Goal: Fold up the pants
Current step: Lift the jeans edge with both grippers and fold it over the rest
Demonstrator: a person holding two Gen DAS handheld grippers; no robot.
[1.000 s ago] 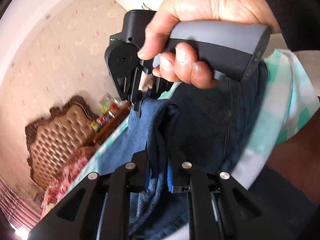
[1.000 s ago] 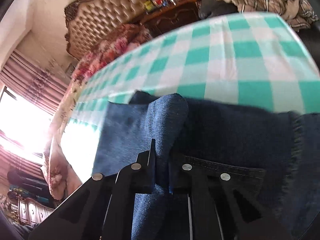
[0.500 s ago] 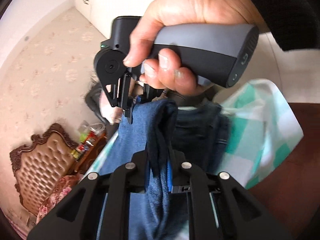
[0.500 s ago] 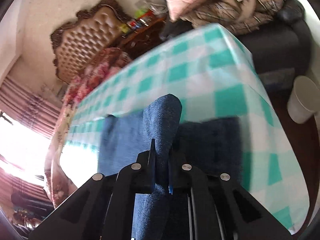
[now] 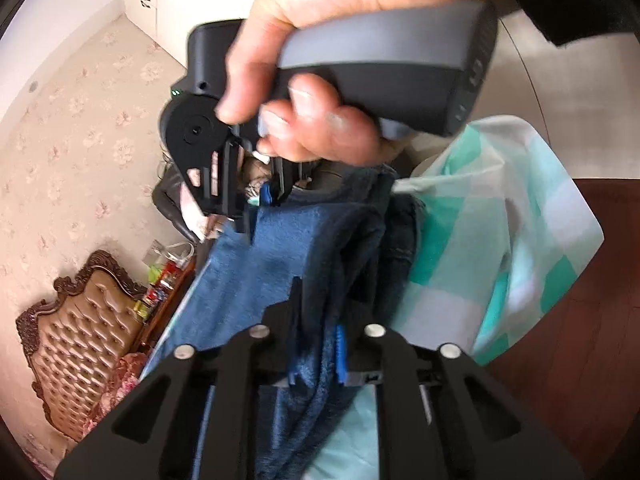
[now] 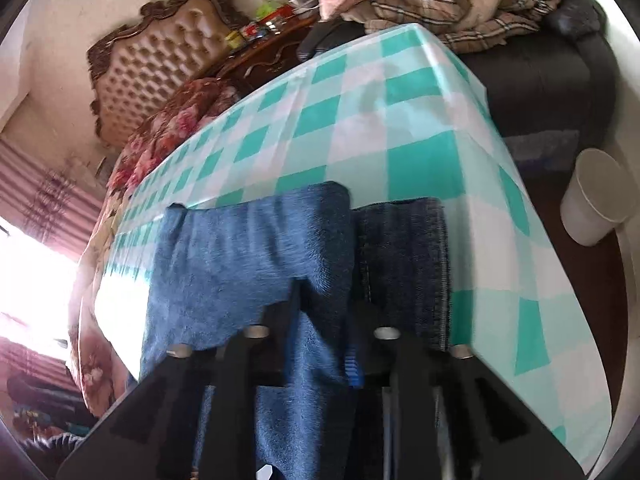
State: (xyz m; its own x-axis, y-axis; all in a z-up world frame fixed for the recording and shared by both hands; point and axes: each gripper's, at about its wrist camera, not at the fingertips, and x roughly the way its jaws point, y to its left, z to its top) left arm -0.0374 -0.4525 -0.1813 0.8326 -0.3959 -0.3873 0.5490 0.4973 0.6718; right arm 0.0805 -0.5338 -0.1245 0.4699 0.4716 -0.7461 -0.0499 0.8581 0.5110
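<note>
Denim fills the lower middle of both wrist views: the pants [image 6: 256,264] lie across the table, on a tablecloth [image 6: 360,120] checked in green and white, and both of your tools have hold of them. Your left gripper [image 5: 320,316] is pinched on a bunched ridge of the blue fabric, its jaws nearly together with the cloth rising between them. Your right gripper [image 6: 324,300] is pressed tight on a similar ridge; in the left wrist view you can see that same tool from the side, its fingertips biting the upper edge of the pants while your right hand [image 5: 320,60] wraps the grey handle.

From the right wrist view, the lighter, fuzzy inside face of the denim spreads to the left of the jaws, and a darker outer panel with a stitched seam lies just to the right. The pants sit near the table's near edge.

Beyond the far edge of the table you have a tufted headboard [image 6: 160,56], a floral bedspread [image 6: 172,124], a pile of plaid bedding [image 6: 460,4] on a dark sofa and a white bin [image 6: 596,196] on the floor.

No brand, label or readable writing shows on the pants or the tools; a small green light glows on the right tool's body.
</note>
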